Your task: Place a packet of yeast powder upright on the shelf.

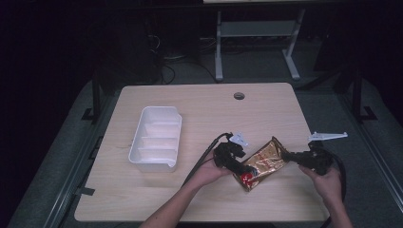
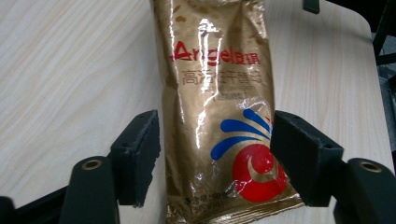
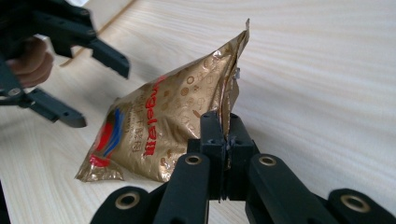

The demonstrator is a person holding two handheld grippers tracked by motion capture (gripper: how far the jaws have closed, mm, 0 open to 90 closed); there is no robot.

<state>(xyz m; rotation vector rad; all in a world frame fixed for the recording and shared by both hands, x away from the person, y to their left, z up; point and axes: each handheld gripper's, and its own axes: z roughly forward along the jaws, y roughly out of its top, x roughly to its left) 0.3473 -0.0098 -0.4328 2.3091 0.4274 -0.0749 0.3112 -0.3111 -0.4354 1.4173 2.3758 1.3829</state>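
A gold foil packet (image 1: 263, 163) with red lettering and a red and blue swirl lies on the wooden table, right of centre. My right gripper (image 3: 226, 135) is shut on the packet's (image 3: 163, 126) sealed top edge, which it lifts a little off the table. My left gripper (image 2: 215, 144) is open, one jaw on each side of the packet's (image 2: 219, 107) lower end with a gap to both sides. In the high view the left gripper (image 1: 240, 168) sits at the packet's near left end and the right gripper (image 1: 290, 156) at its far right end.
A white plastic tray (image 1: 156, 138) with dividers stands on the left half of the table (image 1: 199, 109). A round cable hole (image 1: 239, 96) sits near the table's far edge. Beyond the table are a white desk frame (image 1: 256, 38) and dark floor.
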